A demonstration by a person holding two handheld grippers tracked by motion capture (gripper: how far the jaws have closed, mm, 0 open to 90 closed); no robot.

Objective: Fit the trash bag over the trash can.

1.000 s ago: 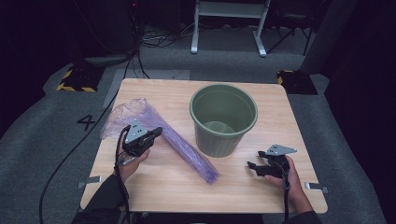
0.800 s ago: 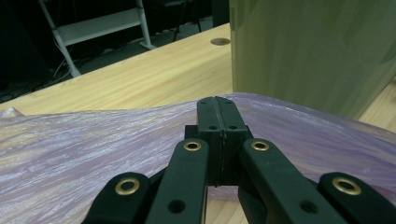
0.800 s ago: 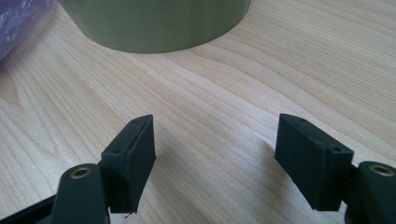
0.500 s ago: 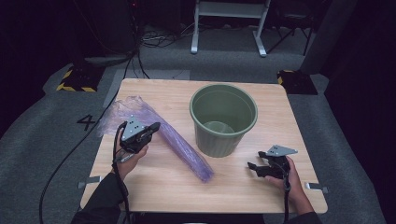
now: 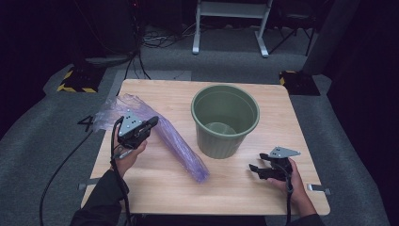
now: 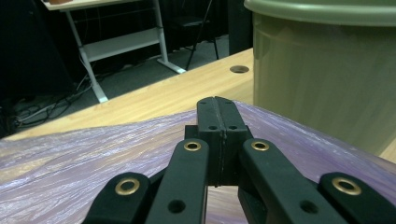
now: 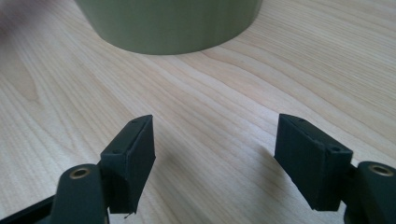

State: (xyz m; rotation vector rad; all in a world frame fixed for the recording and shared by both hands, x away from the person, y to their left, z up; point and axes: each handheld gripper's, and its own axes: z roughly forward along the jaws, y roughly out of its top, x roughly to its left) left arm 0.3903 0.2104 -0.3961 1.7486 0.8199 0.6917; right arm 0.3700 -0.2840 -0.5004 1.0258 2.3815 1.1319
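Left gripper [image 5: 149,123] over purple plastic bag [image 5: 176,143]; right gripper [image 5: 256,170] idle.
Left jaws fully closed, the bag directly beneath them, a grip on it not discernible. Right jaws wide open, empty; green bucket [image 5: 225,120] stands ahead of both on the surface [image 5: 226,188].

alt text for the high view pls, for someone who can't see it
A person at a wooden table holds a gripper in each hand: the left gripper is shut on a crumpled purple plastic bag lying left of an empty green bucket, while the right gripper rests open near the table's right front. Dark floor, cables and stands lie beyond.
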